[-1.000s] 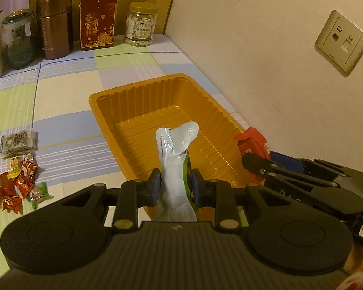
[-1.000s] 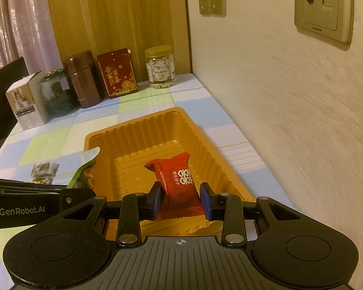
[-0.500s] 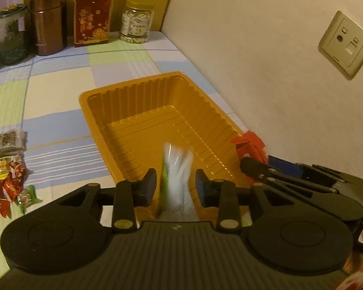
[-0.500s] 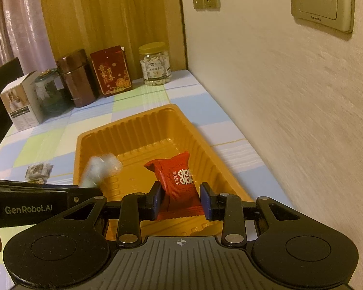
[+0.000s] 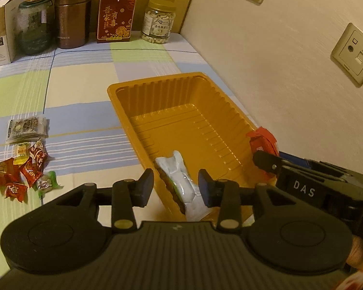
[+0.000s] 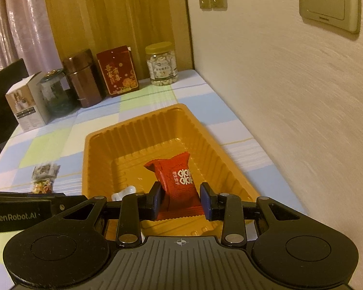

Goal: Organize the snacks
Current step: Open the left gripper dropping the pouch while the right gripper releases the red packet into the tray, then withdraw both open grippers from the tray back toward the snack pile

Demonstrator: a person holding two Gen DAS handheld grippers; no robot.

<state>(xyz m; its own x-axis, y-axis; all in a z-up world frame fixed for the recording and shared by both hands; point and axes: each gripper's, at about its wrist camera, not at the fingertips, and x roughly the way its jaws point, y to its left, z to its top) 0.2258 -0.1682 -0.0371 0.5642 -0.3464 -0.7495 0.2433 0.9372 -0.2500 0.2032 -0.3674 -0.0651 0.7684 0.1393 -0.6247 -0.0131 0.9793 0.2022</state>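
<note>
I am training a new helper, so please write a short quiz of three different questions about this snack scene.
1. True or false: the left claw is open, and the white packet lies in the tray.
2. What does the right claw hold? A) a jar B) the red packet C) nothing
3. Fill in: the loose candies lie on the ____, outside the tray.

Key: 1 true; 2 B; 3 tablecloth.

The tray [image 5: 157, 82] is orange-yellow and ribbed. One packet [image 5: 184, 183] is white with green, another packet [image 6: 179, 181] red with white lettering. The worktop cloth [image 5: 84, 72] is checked blue, green and cream.
</note>
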